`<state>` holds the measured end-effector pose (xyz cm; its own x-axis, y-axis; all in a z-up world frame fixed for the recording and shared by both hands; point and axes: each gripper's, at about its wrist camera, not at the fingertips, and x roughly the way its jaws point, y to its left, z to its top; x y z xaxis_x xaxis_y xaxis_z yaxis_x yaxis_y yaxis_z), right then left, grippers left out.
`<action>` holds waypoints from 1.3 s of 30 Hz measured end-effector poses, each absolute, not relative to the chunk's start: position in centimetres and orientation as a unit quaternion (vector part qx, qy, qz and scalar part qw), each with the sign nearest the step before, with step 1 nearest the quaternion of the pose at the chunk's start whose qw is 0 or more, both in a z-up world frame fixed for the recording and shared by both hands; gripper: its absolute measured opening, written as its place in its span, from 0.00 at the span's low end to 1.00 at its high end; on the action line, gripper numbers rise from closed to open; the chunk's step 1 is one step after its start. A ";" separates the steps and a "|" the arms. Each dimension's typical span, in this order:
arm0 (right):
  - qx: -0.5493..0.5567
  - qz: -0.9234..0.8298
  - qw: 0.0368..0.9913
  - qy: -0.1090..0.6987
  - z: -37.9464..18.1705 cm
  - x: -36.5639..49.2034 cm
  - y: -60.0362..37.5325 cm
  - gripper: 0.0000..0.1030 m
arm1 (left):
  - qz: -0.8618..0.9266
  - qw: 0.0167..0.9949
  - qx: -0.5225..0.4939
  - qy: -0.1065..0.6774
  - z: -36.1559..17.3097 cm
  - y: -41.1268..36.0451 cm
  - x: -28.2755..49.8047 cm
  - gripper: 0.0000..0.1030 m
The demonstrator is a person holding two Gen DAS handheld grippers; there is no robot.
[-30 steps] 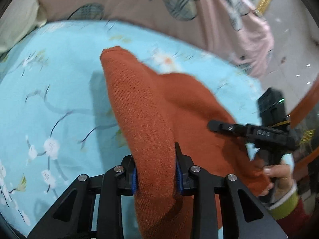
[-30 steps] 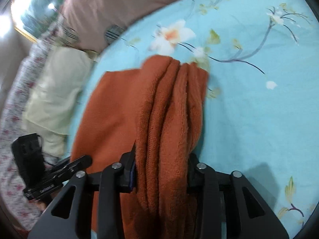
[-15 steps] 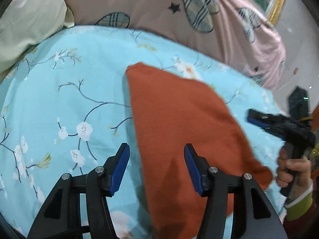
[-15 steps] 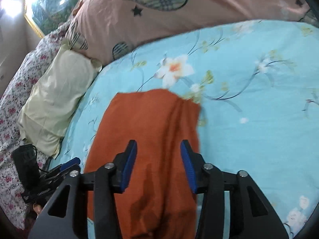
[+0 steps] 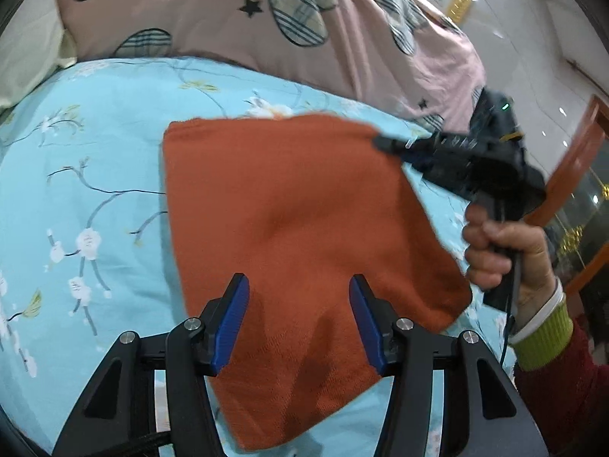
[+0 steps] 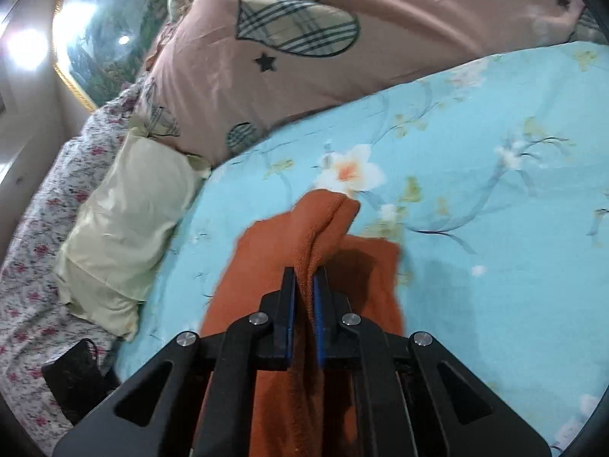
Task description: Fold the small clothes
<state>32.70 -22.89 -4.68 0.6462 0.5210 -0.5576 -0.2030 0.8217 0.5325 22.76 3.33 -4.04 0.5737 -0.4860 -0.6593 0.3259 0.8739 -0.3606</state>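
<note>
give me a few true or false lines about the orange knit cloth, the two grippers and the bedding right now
1. The left gripper is open, with the orange knit cloth lying below its fingers. True.
2. The right gripper is open and holds nothing. False: it is shut on a bunched corner of the orange knit cloth.
3. The cloth lies on a light blue floral bedsheet. True.
4. The pale yellow pillow sits on top of the cloth. False: it lies apart from it, at the sheet's edge.
5. The pink quilt with plaid heart patches lies beyond the sheet. True.
</note>
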 end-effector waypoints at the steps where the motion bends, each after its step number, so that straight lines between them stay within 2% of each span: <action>1: 0.217 0.188 0.875 0.390 -6.3 33.2 -23.2 0.09 | -0.234 0.880 -0.096 0.403 -4.3 3.0 22.8 0.52; 6: 0.233 0.165 0.857 0.428 -10.7 34.0 -24.0 0.09 | -0.229 0.870 -0.088 0.429 -6.5 1.8 23.4 0.51; 17: 0.212 0.133 0.865 0.434 -10.5 33.7 -23.6 0.10 | -0.226 0.875 -0.077 0.421 -7.1 1.3 23.1 0.52; 19: 0.207 0.124 0.867 0.436 -9.6 33.3 -23.8 0.11 | -0.220 0.878 -0.067 0.421 -7.4 0.9 23.2 0.52; 20: 0.204 0.118 0.870 0.432 -8.8 32.8 -23.9 0.15 | -0.216 0.878 -0.062 0.422 -7.3 0.7 23.1 0.52; 23: 0.171 0.100 0.898 0.394 -5.4 30.8 -23.5 0.15 | -0.213 0.876 -0.067 0.427 -6.2 1.1 22.9 0.50; 27: 0.196 0.181 0.881 0.392 -3.3 31.4 -20.9 0.19 | -0.207 0.888 -0.103 0.398 -3.9 3.0 23.6 0.50; 29: 0.201 0.207 0.868 0.405 -4.0 32.7 -18.9 0.24 | -0.200 0.887 -0.121 0.399 -3.4 3.6 25.5 0.50; 33: 0.192 0.152 0.865 0.438 -7.8 35.6 -18.0 0.24 | -0.186 0.874 -0.149 0.423 -4.4 3.8 30.0 0.47; 34: 0.186 0.123 0.867 0.446 -9.1 36.1 -18.6 0.19 | -0.179 0.867 -0.157 0.437 -5.2 3.9 31.4 0.45; 35: 0.195 0.108 0.867 0.446 -10.3 36.4 -19.6 0.01 | -0.173 0.863 -0.157 0.448 -5.8 3.9 32.3 0.43; 37: 0.238 0.112 0.857 0.444 -11.2 36.3 -21.2 0.00 | -0.159 0.860 -0.143 0.463 -6.8 3.6 33.6 0.33; 39: 0.217 0.102 0.864 0.444 -10.6 35.9 -21.2 0.00 | -0.157 0.862 -0.121 0.467 -6.8 2.9 34.0 0.33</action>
<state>35.87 -21.21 -10.56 0.5854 0.3681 -0.7223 0.0168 0.8853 0.4648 34.00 2.94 -6.83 0.5150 -0.3829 -0.7669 0.1575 0.9217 -0.3545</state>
